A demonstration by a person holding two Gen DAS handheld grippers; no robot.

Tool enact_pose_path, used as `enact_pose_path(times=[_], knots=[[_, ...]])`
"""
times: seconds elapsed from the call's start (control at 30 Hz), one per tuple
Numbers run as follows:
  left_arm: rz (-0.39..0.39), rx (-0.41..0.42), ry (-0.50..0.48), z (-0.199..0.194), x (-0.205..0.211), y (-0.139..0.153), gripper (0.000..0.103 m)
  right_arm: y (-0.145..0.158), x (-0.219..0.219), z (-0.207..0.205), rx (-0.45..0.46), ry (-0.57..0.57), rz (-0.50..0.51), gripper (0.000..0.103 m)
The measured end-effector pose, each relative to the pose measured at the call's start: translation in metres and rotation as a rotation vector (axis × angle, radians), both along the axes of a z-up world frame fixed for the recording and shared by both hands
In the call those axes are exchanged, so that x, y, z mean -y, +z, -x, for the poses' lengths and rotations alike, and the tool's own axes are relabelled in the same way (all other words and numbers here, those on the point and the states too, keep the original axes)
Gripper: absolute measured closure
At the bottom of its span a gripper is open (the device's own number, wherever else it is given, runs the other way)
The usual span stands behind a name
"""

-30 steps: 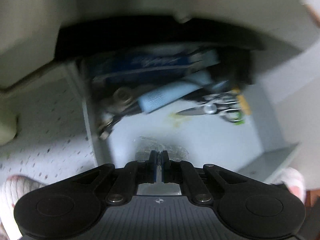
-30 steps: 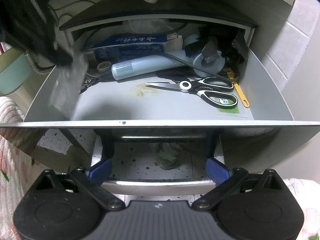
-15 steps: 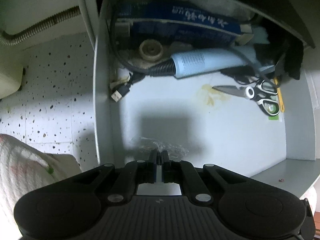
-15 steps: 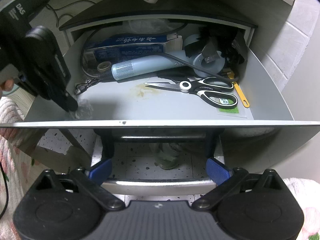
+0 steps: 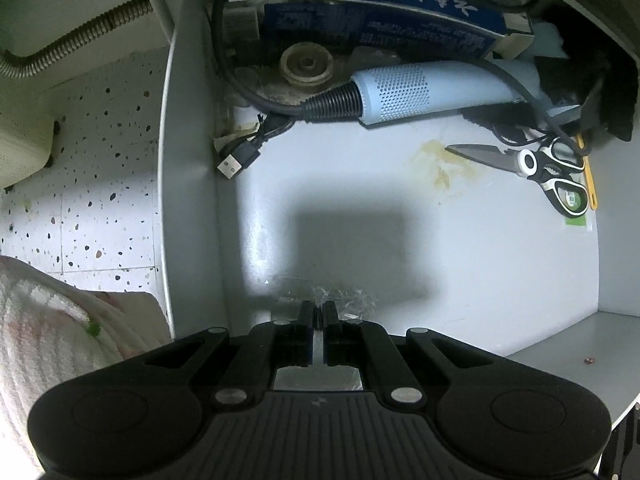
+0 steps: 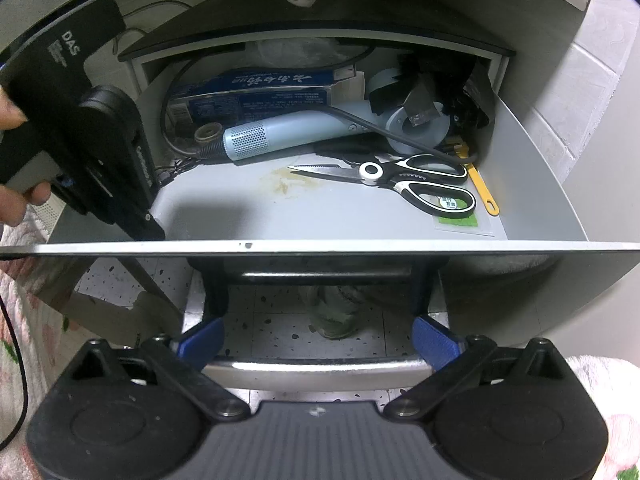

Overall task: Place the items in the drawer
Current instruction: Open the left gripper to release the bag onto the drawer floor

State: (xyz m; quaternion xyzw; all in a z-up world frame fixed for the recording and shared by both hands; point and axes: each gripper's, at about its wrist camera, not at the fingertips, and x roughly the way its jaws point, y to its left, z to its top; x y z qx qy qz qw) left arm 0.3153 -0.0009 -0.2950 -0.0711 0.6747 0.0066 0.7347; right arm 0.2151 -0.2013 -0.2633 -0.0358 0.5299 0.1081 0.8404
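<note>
The grey drawer (image 6: 360, 246) stands pulled out. My left gripper (image 5: 319, 313) points straight down into its front left corner and is shut on a crumpled piece of clear plastic (image 5: 352, 298), which rests low against the drawer floor (image 5: 460, 264). In the right wrist view a hand holds the left gripper (image 6: 154, 234), and its tips and the plastic are hidden behind the drawer front. My right gripper (image 6: 318, 342) is open below the drawer front. Its blue pads (image 6: 200, 340) stand wide apart over the silver handle bar (image 6: 316, 369).
At the back of the drawer lie a blue box (image 6: 256, 92), a pale blue corded device (image 6: 288, 134) with its USB plug (image 5: 232, 168), scissors (image 6: 400, 180) and a yellow tool (image 6: 484, 196). Speckled floor tiles (image 5: 100, 184) and a flexible hose (image 5: 76, 44) lie to the left.
The left gripper has come down with the clear plastic from above the drawer's left wall into its front left corner. The right gripper has not moved.
</note>
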Motion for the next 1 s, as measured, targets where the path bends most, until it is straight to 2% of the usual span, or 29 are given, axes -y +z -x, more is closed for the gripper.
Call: enact_pose_path(times=[0.23,0.4,0.53,0.6,0.67,0.8,1.0], knots=[[-0.029,0.039,-0.039,0.000,0.008,0.006,0.096,-0.001,0.000,0.000,0.000,0.000,0.000,0.001],[-0.035,0.072,-0.050,0.003,0.010,0.017,0.078,-0.001,0.000,0.000,-0.001,0.000,0.000,0.001],[-0.036,0.114,-0.077,0.009,0.015,0.034,0.068,-0.001,0.000,0.000,-0.002,0.001,0.000,0.001],[-0.030,0.136,-0.084,0.013,0.017,0.043,0.055,-0.001,0.000,0.000,-0.002,0.000,0.000,0.001],[-0.036,0.165,-0.094,0.017,0.020,0.052,0.050,-0.001,0.000,0.000,-0.003,0.000,0.000,0.001],[-0.050,0.207,-0.121,0.024,0.025,0.066,0.046,-0.001,0.000,0.000,-0.002,0.000,0.000,0.001],[-0.023,0.253,-0.136,0.038,0.026,0.083,0.041,-0.001,0.000,-0.001,0.001,0.000,-0.002,0.001]])
